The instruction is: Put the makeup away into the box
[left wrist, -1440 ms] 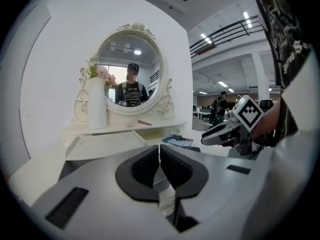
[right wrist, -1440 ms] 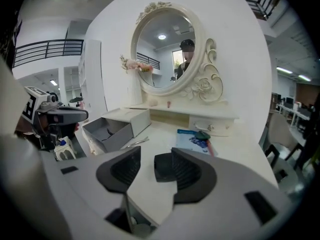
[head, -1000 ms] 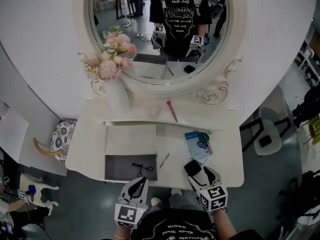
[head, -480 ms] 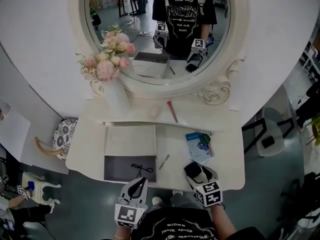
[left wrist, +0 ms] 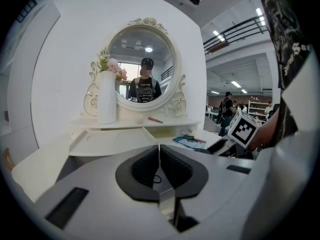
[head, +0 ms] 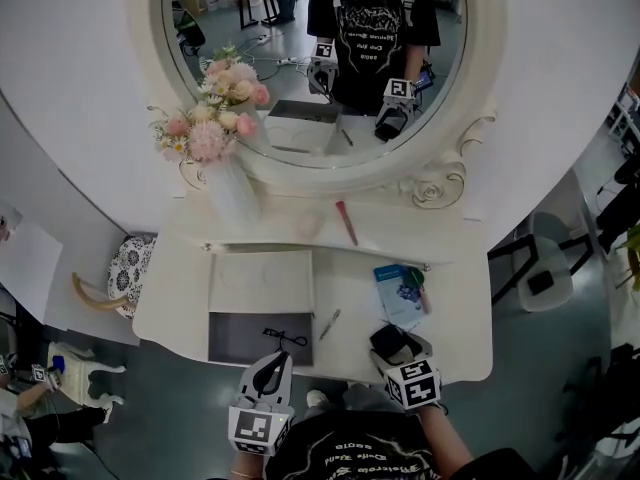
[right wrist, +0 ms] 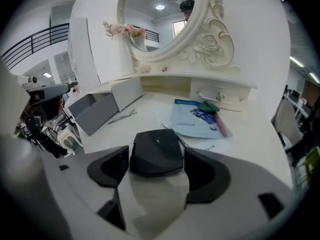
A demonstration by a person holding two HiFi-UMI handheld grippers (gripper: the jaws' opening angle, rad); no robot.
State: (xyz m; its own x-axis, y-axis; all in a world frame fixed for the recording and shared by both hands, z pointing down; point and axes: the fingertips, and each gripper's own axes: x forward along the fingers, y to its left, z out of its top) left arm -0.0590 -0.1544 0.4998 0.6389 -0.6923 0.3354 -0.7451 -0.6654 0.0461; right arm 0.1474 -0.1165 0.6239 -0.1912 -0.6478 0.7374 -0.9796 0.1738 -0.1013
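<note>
On the white counter (head: 170, 308) below the round mirror (head: 300, 118), the grey-lined box (head: 240, 346) lies open at lower left of centre in the head view, its white lid laid back toward the mirror, and a black eyelash curler (head: 287, 338) rests inside near its right wall. The right gripper (head: 400, 344) sits at the counter's near edge, lower right of centre, with a black compact (head: 386, 340) lying flat on the counter between its fingers. In the right gripper view these fingers have just been opening and stand released, the compact (right wrist: 156, 151) between them with a sliver of white showing at its right side. The compact is thus outside the box, well to its right. The left gripper (head: 274, 360) hovers at the box's near edge, and the left gripper view shows its fingers (left wrist: 145, 164) clenched together on nothing. A slim metal tool (head: 329, 322) lies on the counter between box and compact. Just above the compact in the frame lies a blue booklet (head: 396, 290) with a green-headed, pink-handled brush (head: 417, 288) across its right side. On the raised shelf under the mirror lie a pink stick (head: 345, 223) and, at left, a white vase (head: 235, 196) of flowers.
</note>
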